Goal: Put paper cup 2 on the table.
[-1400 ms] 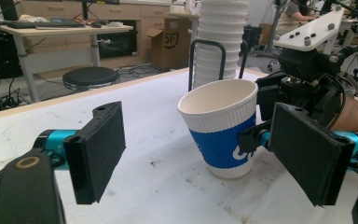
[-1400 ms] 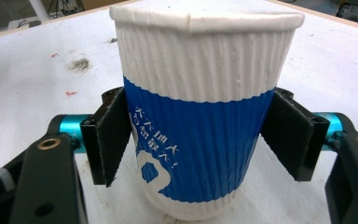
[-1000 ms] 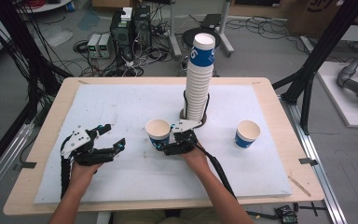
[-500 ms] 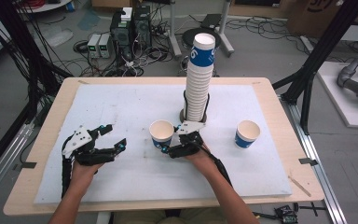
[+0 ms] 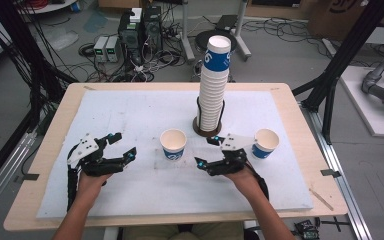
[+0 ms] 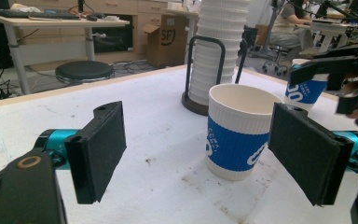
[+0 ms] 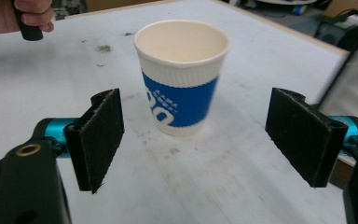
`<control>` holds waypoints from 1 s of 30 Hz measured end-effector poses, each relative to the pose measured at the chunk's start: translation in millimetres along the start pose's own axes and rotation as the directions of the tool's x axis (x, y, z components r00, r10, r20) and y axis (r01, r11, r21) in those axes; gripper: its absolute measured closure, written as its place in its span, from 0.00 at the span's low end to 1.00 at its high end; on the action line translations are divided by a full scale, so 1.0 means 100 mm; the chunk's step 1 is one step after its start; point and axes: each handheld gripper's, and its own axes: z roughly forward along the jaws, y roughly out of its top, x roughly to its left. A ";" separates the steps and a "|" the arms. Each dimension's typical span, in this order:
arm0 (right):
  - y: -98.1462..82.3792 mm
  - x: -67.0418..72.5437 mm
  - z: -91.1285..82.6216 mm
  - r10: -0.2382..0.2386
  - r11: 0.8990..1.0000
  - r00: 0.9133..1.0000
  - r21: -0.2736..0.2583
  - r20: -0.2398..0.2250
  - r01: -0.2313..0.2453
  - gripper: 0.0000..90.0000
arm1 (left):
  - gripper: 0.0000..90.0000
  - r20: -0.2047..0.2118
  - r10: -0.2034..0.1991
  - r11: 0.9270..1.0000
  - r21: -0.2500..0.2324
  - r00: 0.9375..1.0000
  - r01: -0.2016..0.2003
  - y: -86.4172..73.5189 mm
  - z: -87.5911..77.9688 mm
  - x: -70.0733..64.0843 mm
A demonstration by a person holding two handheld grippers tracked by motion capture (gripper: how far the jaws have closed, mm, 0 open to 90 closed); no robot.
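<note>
While both grippers are held low over the white mat (image 5: 130,110), the middle cup (image 5: 173,144) stands upright near the centre of the high view, its long axis vertical and its open mouth facing up. It lies between the two grippers, apart from each. The right gripper (image 5: 206,151) is seen just right of centre in the frame, with its jaws spread wide and pointing toward the left of the picture, at the cup. In the right gripper view the same cup (image 7: 182,77) stands ahead of the jaws, centred on the gap between the two pads (image 7: 100,135) but beyond them, touched by neither. The right gripper is judged the nearer of the two.

The left gripper (image 5: 121,144) is seen at the lower left of the high view, also open with nothing in it, and aimed toward the right of the frame. In the left gripper view the cup (image 6: 240,130) is found right of centre, close to the right-hand pad (image 6: 305,156) and ahead of it, not yet enclosed.

The tall cup stack (image 5: 213,85) in its black holder is seen in the upper middle of the high view, behind the middle cup. A second cup (image 5: 266,143) stands at right, just behind the right hand (image 5: 240,172).

Both forearms enter from the bottom edge, with the wrists roughly level and the jaw planes horizontal, suited to a sideways grasp of the cup wall.
</note>
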 end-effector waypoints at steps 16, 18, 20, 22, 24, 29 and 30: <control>-0.12 -0.13 -0.77 0.016 0.997 0.989 -0.075 0.149 -0.005 0.22 | 0.21 -0.007 -0.009 1.000 -0.025 1.000 0.008 0.01 -0.02 -0.01; -0.14 -0.14 -0.84 0.016 0.997 0.986 -0.080 0.164 -0.003 0.22 | 0.21 -0.004 -0.005 1.000 -0.025 1.000 0.005 0.01 -0.02 -0.02; -0.16 -0.15 -0.92 0.022 0.996 0.984 -0.093 0.179 -0.005 0.22 | 0.21 0.000 0.001 1.000 -0.025 1.000 -0.001 0.01 -0.02 -0.03; -0.18 -0.15 -0.97 0.029 0.995 0.981 -0.103 0.193 -0.009 0.22 | 0.21 0.000 0.002 1.000 -0.027 1.000 -0.002 0.02 -0.02 -0.04; -0.21 -0.17 -1.03 0.030 0.994 0.976 -0.111 0.216 -0.006 0.22 | 0.21 -0.001 0.005 0.999 -0.035 1.000 -0.005 0.03 -0.03 -0.04; -0.26 -0.16 -1.14 0.037 0.992 0.967 -0.126 0.252 -0.006 0.22 | 0.18 -0.006 0.012 0.998 -0.058 1.000 -0.012 0.05 -0.06 -0.06; -0.27 -0.16 -1.16 0.037 0.992 0.966 -0.129 0.256 -0.004 0.22 | 0.18 -0.007 0.014 0.998 -0.060 1.000 -0.015 0.05 -0.06 -0.07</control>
